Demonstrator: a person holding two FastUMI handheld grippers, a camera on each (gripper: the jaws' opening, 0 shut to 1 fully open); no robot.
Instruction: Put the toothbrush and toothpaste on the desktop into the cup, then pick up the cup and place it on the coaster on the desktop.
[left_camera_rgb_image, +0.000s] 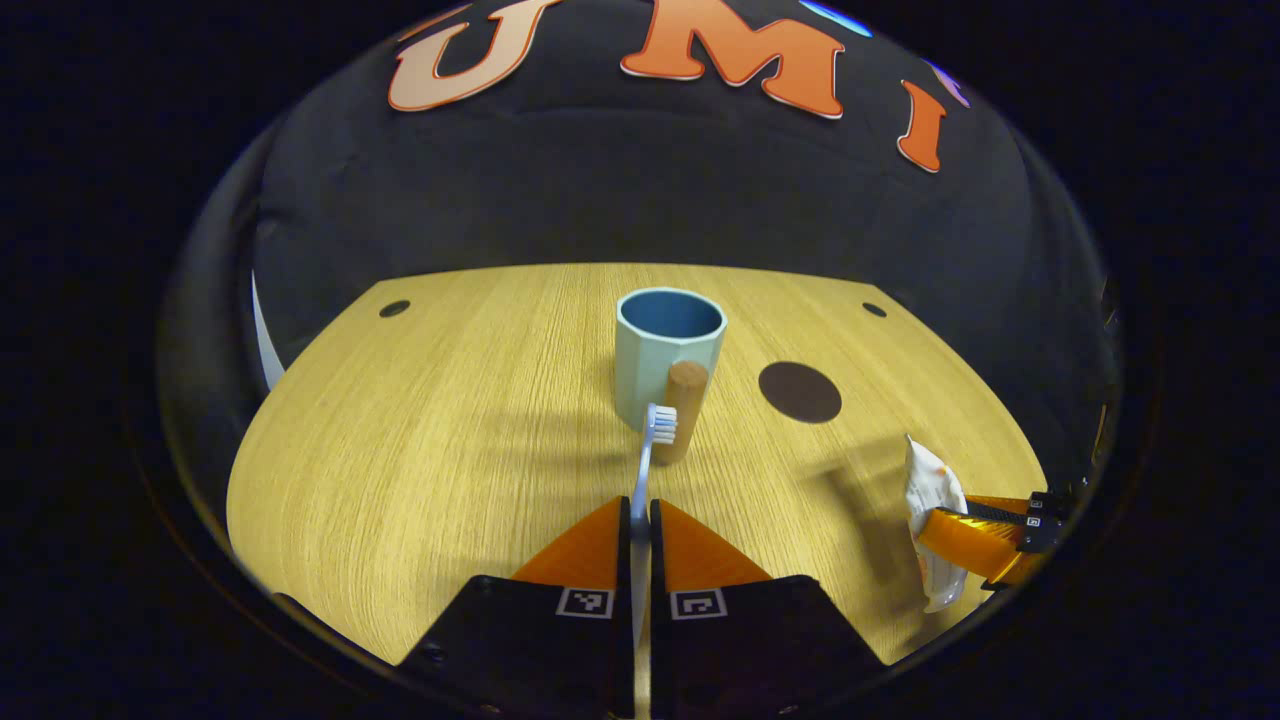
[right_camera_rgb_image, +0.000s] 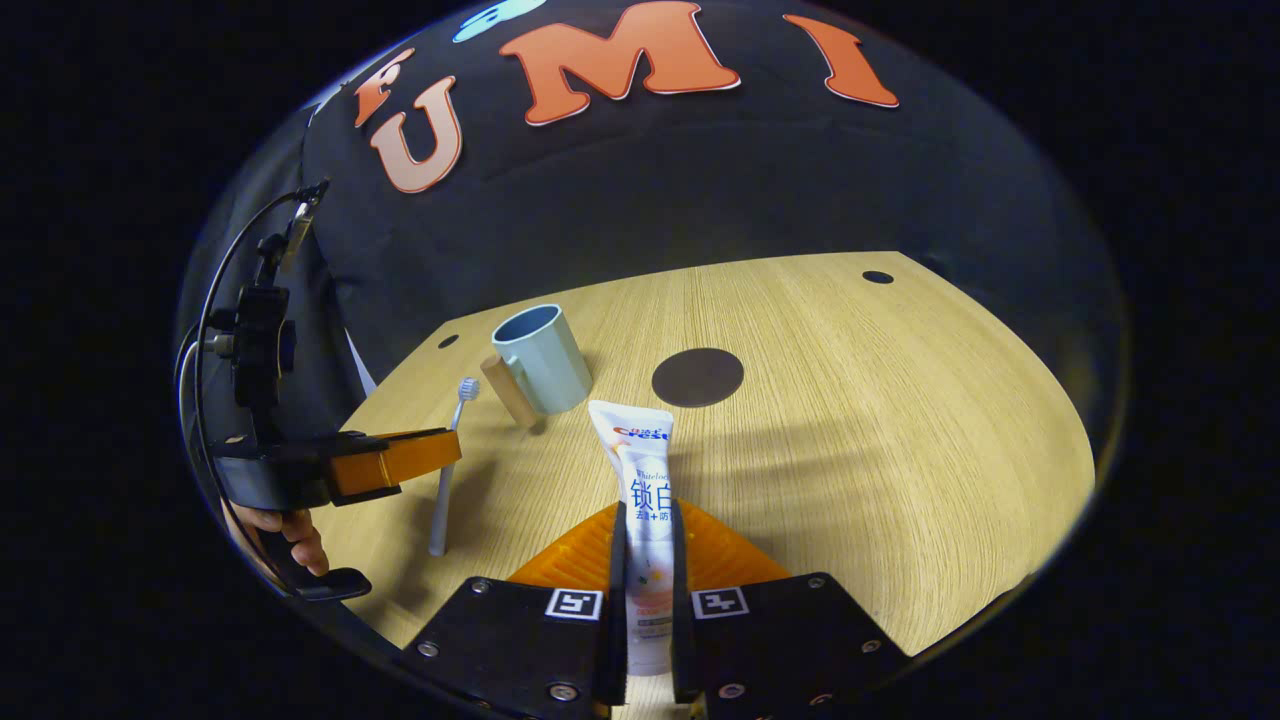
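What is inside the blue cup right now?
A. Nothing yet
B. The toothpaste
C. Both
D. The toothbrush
A. The cup looks empty in the left gripper view; the left hand-held gripper holds the toothbrush and the right hand-held gripper holds the toothpaste.

Warm light from above fell evenly on my pale wooden desktop, leaving soft, smeared shadows beside the pale blue cup with its wooden handle. The black cloth wall stayed dim. Fisheye bending curved the desk edges. The white toothpaste tube looked blurred near the rim.
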